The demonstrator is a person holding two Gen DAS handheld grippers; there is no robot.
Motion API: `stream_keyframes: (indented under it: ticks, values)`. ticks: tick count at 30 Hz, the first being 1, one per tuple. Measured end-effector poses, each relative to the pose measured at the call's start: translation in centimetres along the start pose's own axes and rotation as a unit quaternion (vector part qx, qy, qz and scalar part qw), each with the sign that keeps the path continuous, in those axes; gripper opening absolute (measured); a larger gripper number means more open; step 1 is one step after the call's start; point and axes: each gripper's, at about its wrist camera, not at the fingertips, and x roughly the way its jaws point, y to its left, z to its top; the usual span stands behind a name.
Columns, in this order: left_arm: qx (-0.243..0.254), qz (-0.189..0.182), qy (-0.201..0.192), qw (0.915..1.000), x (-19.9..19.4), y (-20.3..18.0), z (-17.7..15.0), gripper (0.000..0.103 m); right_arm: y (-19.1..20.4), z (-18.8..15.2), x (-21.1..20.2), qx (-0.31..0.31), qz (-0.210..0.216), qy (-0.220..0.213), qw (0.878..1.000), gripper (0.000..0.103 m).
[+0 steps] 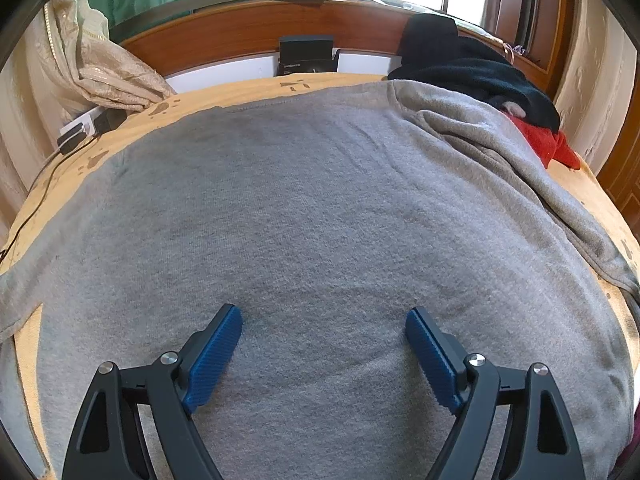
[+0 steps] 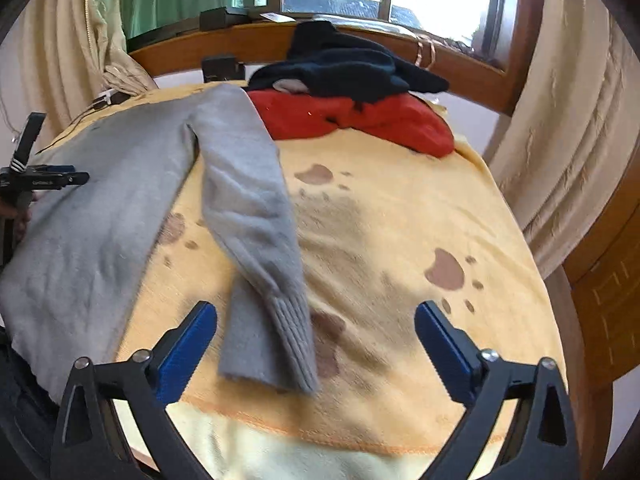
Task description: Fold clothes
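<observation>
We're hovering the left gripper point(image 1: 323, 326) over the body of the grey sweater point(image 1: 312, 216), blue fingers point(image 1: 214, 356) spread wide, nothing between them, pads clear of the knit. Sweater is lying flat across the yellow blanket point(image 2: 400, 216) on the bed, covering most of the left wrist view. We're holding the right gripper point(image 2: 316, 326) above the sweater's sleeve point(image 2: 256, 216), fingers wide apart too, gripping nothing; the ribbed cuff point(image 2: 294, 336) is sitting between the tips but the pads aren't touching it. Sleeve is running diagonally from the shoulder down toward us, lying on the blanket beside the body. Right view is blurring a bit. Black garment point(image 2: 348, 68) is piling on top of a red garment point(image 2: 360, 120) at the far end near the wooden headboard point(image 1: 248, 32). Left gripper is showing at the left edge of the right view.
</observation>
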Motion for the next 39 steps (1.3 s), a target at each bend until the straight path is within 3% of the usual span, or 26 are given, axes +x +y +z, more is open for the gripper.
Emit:
stream_keyframes:
  ticks: [1, 2, 3, 7, 9, 11, 15, 17, 20, 24, 26, 30, 33, 37, 39]
  values:
    - [0.000, 0.000, 0.000, 1.0000, 0.0, 0.0, 0.0, 0.086, 0.1, 0.0, 0.4, -0.004, -0.003, 0.007, 1.000, 0.092]
    - [-0.001, -0.001, 0.000, 1.0000, 0.0, 0.0, 0.0, 0.086, 0.3, 0.0, 0.9, -0.007, -0.003, 0.015, 1.000, 0.078]
    - [-0.001, -0.001, 0.000, 1.0000, 0.0, 0.0, 0.0, 0.086, 0.4, -0.1, 1.5, -0.009, 0.000, 0.024, 1.000, 0.056]
    - [0.000, 0.000, 0.000, 1.0000, 0.0, 0.0, 0.0, 0.086, 0.5, 0.0, 2.3, -0.001, 0.012, 0.036, 0.999, 0.045]
    - [0.000, -0.001, 0.000, 1.0000, 0.0, 0.0, 0.0, 0.086, 0.7, 0.0, 2.0, 0.002, 0.020, 0.032, 0.999, 0.020]
    - [-0.001, -0.001, 0.000, 1.0000, 0.1, 0.0, 0.0, 0.086, 1.0, 0.0, 1.5, 0.004, 0.016, 0.025, 1.000, 0.013]
    - [-0.002, -0.002, 0.000, 1.0000, 0.0, 0.0, 0.0, 0.086, 1.1, 1.5, 0.1, 0.007, -0.008, -0.013, 1.000, 0.012]
    - [-0.003, -0.004, -0.001, 1.0000, 0.0, 0.1, 0.0, 0.086, 1.1, 2.8, -1.2, 0.002, -0.054, -0.050, 0.997, 0.012]
    - [-0.008, -0.010, -0.002, 0.9999, 0.0, 0.2, 0.0, 0.086, 1.2, 5.1, -3.9, -0.002, -0.147, -0.126, 0.981, 0.012]
    - [-0.015, -0.019, -0.005, 0.9997, -0.1, 0.5, 0.0, 0.086, 2.8, 8.6, -7.0, -0.013, -0.224, -0.228, 0.947, 0.012]
    - [-0.024, -0.030, -0.008, 0.9992, -0.1, 0.8, 0.0, 0.087, 4.1, 10.5, -7.7, -0.020, -0.232, -0.262, 0.936, 0.012]
    - [-0.062, -0.074, -0.021, 0.9951, -0.5, 2.3, 0.1, 0.087, 6.0, 14.5, -7.5, -0.008, -0.216, -0.305, 0.928, 0.012]
    - [-0.118, -0.142, -0.041, 0.9821, -0.9, 4.6, -0.1, 0.086, 6.7, 16.9, -7.3, 0.018, -0.202, -0.333, 0.921, 0.012]
    - [-0.201, -0.235, -0.073, 0.9481, -1.1, 7.9, -1.1, 0.086, 8.1, 19.7, -8.2, 0.032, -0.176, -0.372, 0.911, 0.012]
    - [-0.219, -0.242, -0.090, 0.9410, -1.5, 8.4, -1.4, 0.086, 10.1, 21.2, -8.5, 0.018, -0.156, -0.385, 0.910, 0.012]
